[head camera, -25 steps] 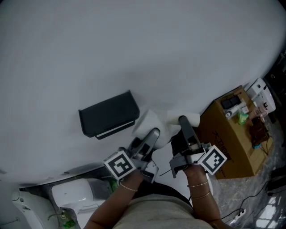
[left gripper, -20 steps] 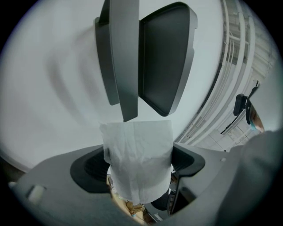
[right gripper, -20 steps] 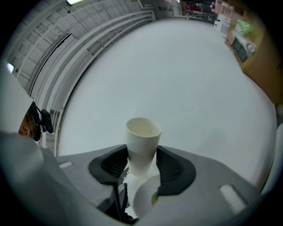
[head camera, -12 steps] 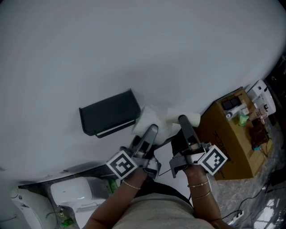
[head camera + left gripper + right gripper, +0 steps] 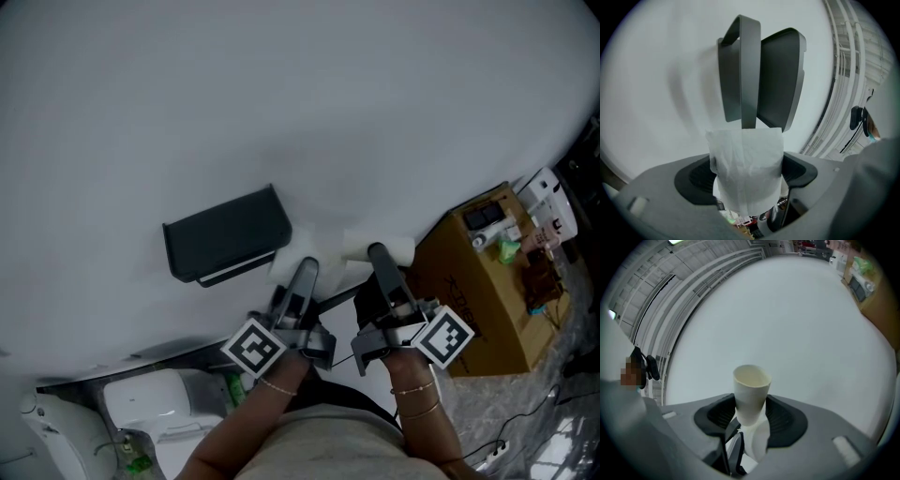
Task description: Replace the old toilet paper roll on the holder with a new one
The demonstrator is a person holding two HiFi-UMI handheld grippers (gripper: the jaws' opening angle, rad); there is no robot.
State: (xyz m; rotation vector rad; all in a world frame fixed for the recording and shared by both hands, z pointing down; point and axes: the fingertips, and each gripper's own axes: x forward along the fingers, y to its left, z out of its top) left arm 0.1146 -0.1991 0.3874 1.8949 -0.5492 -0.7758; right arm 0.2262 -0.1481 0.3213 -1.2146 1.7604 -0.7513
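Two items in hand: paper roll, bare tube

Head view: left tongs (image 5: 305, 274) and right tongs (image 5: 377, 255) are raised side by side, near the right end of the dark holder (image 5: 225, 234) on a plain white wall (image 5: 281, 94). A cardboard box (image 5: 478, 281) with clutter on top stands off to the right.

Left gripper view: tongs clamped on the white paper roll (image 5: 746, 164), a loose sheet draped over its front, the holder close ahead. I judge it light, soft and easily crushed, so I grip the wound sides gently and mind the tail.

Right gripper view: tongs pinching a cream cardboard tube (image 5: 751, 394), which I take for the spent core. It looks thin-walled and likely to dent.
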